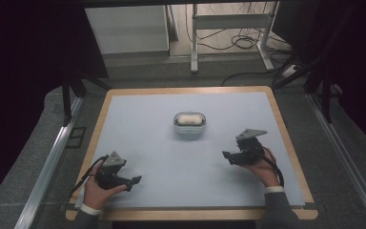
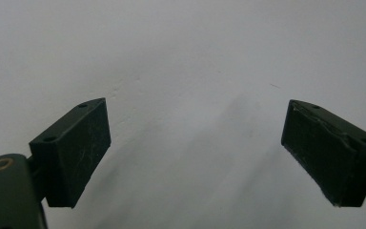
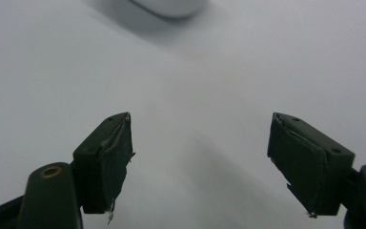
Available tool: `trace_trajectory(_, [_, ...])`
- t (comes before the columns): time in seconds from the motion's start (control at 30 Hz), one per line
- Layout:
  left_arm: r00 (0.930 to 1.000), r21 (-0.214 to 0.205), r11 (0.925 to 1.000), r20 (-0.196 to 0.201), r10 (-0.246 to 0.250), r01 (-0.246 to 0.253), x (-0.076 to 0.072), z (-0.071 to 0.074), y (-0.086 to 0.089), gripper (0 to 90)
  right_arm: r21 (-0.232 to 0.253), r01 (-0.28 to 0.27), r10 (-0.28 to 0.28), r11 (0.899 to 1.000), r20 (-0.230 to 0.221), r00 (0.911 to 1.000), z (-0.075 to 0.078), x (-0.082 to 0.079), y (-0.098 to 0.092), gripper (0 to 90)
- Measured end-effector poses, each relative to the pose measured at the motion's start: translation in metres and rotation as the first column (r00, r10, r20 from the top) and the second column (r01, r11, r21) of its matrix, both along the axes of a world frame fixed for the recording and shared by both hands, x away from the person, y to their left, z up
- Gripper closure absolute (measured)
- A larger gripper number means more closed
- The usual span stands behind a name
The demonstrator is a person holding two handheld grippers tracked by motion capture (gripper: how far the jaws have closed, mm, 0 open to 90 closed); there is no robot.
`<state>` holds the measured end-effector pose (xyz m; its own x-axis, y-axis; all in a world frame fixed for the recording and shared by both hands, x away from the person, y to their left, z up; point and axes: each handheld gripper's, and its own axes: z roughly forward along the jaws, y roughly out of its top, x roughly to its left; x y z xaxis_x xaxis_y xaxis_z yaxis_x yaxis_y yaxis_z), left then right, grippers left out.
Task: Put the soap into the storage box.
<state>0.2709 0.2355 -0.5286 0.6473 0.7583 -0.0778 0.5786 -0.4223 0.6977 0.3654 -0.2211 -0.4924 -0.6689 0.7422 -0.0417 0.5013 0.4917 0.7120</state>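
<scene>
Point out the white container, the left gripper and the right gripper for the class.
Container (image 1: 189,123): high view, on its lid.
Left gripper (image 1: 134,182): high view, midway between its open fingertips.
Right gripper (image 1: 227,157): high view, midway between its open fingertips.

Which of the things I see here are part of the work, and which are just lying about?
In the work:
- small lidded container
- left gripper, open
- right gripper, open

Lying about:
- white metal frame
- cables on the floor
</scene>
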Motion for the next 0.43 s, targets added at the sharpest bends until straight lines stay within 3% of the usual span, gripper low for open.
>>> trace_trajectory(0.2, [1.0, 0.0, 1.0, 0.0, 0.004, -0.004, 0.0, 0.0, 0.0, 9.9, 0.053, 0.051, -0.051, 0.997, 0.005, 0.9987, -0.012, -0.013, -0.021, 23.0])
trace_trajectory(0.27, [1.0, -0.004, 1.0, 0.0, 0.002, -0.002, 0.0, 0.001, 0.0, 9.8, 0.024, 0.059, -0.059, 0.998, 0.014, 0.9982, -0.012, -0.014, -0.022, 23.0])
trace_trajectory(0.37, [0.9999, -0.053, 0.9985, -0.004, -0.015, 0.015, -0.001, 0.003, 0.001, 9.9, 0.045, 0.064, -0.066, 0.997, 0.029, 0.9974, -0.009, -0.015, -0.023, 22.6])
trace_trajectory(0.43, [0.9999, -0.055, 0.9984, -0.001, -0.012, 0.012, -0.001, 0.003, 0.001, 9.9, 0.031, 0.067, -0.068, 0.997, 0.034, 0.9971, -0.01, -0.016, -0.022, 21.3])
